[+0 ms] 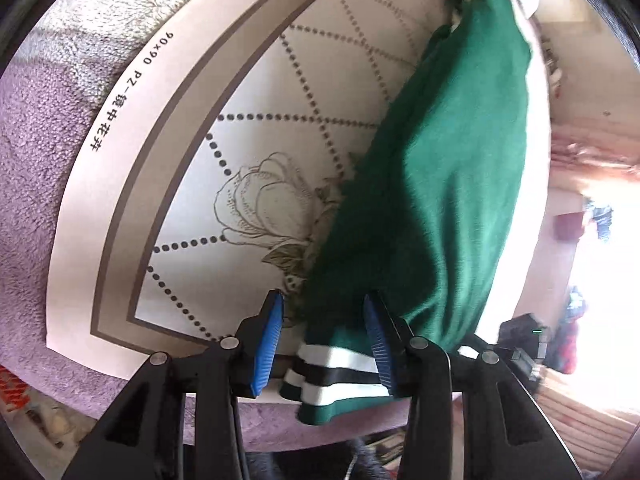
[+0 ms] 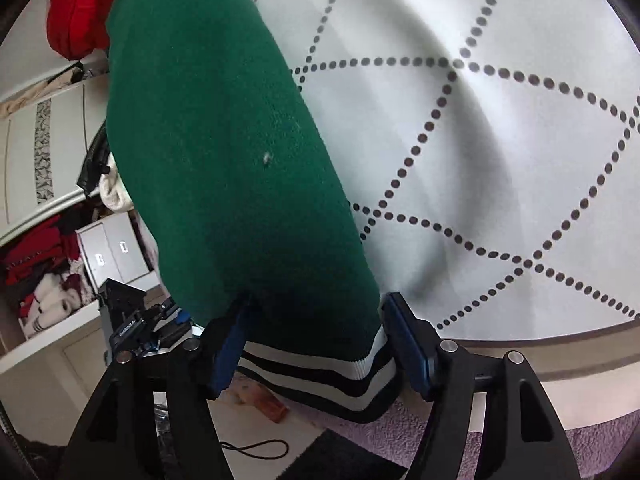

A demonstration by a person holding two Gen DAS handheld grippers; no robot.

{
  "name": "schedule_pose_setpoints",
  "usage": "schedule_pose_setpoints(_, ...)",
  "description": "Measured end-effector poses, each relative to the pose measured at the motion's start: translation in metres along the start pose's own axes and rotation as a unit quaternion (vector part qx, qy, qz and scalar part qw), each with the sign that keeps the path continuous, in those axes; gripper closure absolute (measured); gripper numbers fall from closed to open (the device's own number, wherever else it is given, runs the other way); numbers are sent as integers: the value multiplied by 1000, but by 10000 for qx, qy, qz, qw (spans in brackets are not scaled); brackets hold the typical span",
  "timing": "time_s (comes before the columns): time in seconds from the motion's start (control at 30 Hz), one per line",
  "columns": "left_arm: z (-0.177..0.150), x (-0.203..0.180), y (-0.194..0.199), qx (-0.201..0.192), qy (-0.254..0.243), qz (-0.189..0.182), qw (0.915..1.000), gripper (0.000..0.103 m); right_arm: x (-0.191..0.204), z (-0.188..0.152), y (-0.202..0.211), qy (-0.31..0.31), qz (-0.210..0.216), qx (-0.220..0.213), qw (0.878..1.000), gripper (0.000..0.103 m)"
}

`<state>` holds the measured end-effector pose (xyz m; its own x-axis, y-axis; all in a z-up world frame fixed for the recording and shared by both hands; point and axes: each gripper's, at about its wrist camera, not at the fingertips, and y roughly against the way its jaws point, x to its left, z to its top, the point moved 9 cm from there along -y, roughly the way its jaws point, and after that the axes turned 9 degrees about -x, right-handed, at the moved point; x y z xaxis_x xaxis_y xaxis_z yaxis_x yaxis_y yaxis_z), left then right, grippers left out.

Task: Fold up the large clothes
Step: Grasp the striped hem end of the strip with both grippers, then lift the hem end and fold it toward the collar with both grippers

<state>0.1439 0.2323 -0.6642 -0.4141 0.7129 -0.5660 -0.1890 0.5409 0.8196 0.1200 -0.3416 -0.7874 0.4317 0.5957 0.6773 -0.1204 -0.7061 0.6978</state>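
Note:
A dark green garment (image 1: pixel 440 180) lies in a long strip over a white mat with dotted lines and a rose print (image 1: pixel 256 208). Its black-and-white striped hem (image 1: pixel 336 364) sits between the blue pads of my left gripper (image 1: pixel 326 340), which is open; a gap shows beside the left pad. In the right wrist view the same green garment (image 2: pixel 224 160) runs away from me, and its striped hem (image 2: pixel 320 372) hangs over the mat's near edge between the wide-set jaws of my right gripper (image 2: pixel 316 344), which is open.
The mat (image 2: pixel 480 160) rests on a purple fleece cover (image 1: pixel 40 160). A red garment (image 2: pixel 80 8) lies at the far left. Shelves with piled clothes (image 2: pixel 40 272) and a black device (image 2: pixel 132 320) stand to the left. A cord (image 2: pixel 256 450) lies on the floor.

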Motion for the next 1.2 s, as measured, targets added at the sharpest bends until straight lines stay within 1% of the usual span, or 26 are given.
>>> schedule_pose_setpoints(0.07,5,-1,7,-22,122,-343,9993,64,-2,1,1,-89,133,-10,9999,33)
schedule_pose_setpoints(0.1,6,2,4,-2,139,-423,9990,64,-2,2,1,-95,201,-1,9998,33)
schedule_pose_setpoints(0.17,11,-4,-5,39,1,-438,9990,64,-6,8,-11,-75,266,61,9996,32)
schedule_pose_setpoints(0.2,15,-12,-11,54,-149,-377,9992,64,-2,10,-23,-76,319,82,9994,32)
schedule_pose_setpoints(0.23,17,-18,-19,72,-295,-328,9990,64,1,11,-24,-65,390,145,9991,28)
schedule_pose_setpoints(0.27,17,-22,-28,90,-405,-262,9988,62,2,11,-26,-48,423,178,9989,27)
schedule_pose_setpoints(0.33,18,-25,-35,106,-481,-289,9984,57,8,11,-33,10,481,249,9985,27)
schedule_pose_setpoints(0.4,22,-27,-31,68,-510,-426,9978,45,8,13,-36,-13,604,296,9977,27)
schedule_pose_setpoints(0.47,26,-34,-34,35,-625,-450,9970,42,11,12,-40,-78,774,324,9964,27)
schedule_pose_setpoints(0.53,23,-43,-44,33,-731,-395,9965,42,15,11,-39,-150,1041,344,9939,27)
schedule_pose_setpoints(0.6,25,-51,-49,0,-804,-367,9961,42,34,10,-46,-287,1564,367,9866,27)
schedule_pose_setpoints(0.63,25,-51,-52,-14,-809,-372,9960,42,38,9,-47,-315,1721,388,9838,27)
schedule_pose_setpoints(0.67,27,-54,-53,-6,-786,-387,9962,42,42,9,-49,-241,1680,377,9848,27)
schedule_pose_setpoints(0.7,27,-57,-55,-1,-762,-411,9962,42,42,9,-52,-131,1488,352,9881,27)
schedule_pose_setpoints(0.73,27,-59,-59,-1,-759,-432,9962,42,39,10,-56,-21,1186,283,9925,27)
schedule_pose_setpoints(0.77,27,-60,-60,-5,-789,-441,9959,42,37,11,-58,-60,1124,235,9934,30)
schedule_pose_setpoints(0.83,24,-53,-56,-5,-854,-405,9955,42,35,10,-58,-117,1070,208,9940,30)
schedule_pose_setpoints(0.87,25,-56,-57,-30,-881,-359,9955,42,37,9,-60,-99,1091,221,9937,27)
schedule_pose_setpoints(0.93,26,-60,-59,-107,-973,-277,9948,42,51,7,-70,-251,1311,292,9906,28)
schedule_pose_setpoints(0.97,26,-61,-57,-187,-1042,-224,9941,42,54,7,-74,-302,1388,292,9894,35)
schedule_pose_setpoints(1.0,27,-64,-54,-359,-1146,-160,9926,43,55,6,-80,-311,1310,302,9904,45)
schedule_pose_setpoints(1.03,29,-68,-49,-576,-1249,-61,9905,45,60,5,-90,-348,1232,336,9912,74)
schedule_pose_setpoints(1.07,29,-66,-44,-693,-1319,33,9888,65,63,3,-95,-476,1280,323,9901,80)
schedule_pose_setpoints(1.1,30,-66,-41,-763,-1386,178,9872,84,64,2,-97,-518,1296,271,9898,82)
schedule_pose_setpoints(1.13,31,-66,-37,-812,-1381,210,9869,87,67,0,-96,-491,1263,189,9906,86)
schedule_pose_setpoints(1.2,27,-69,-28,-854,-1284,153,9879,91,71,-5,-91,-473,1263,145,9908,89)
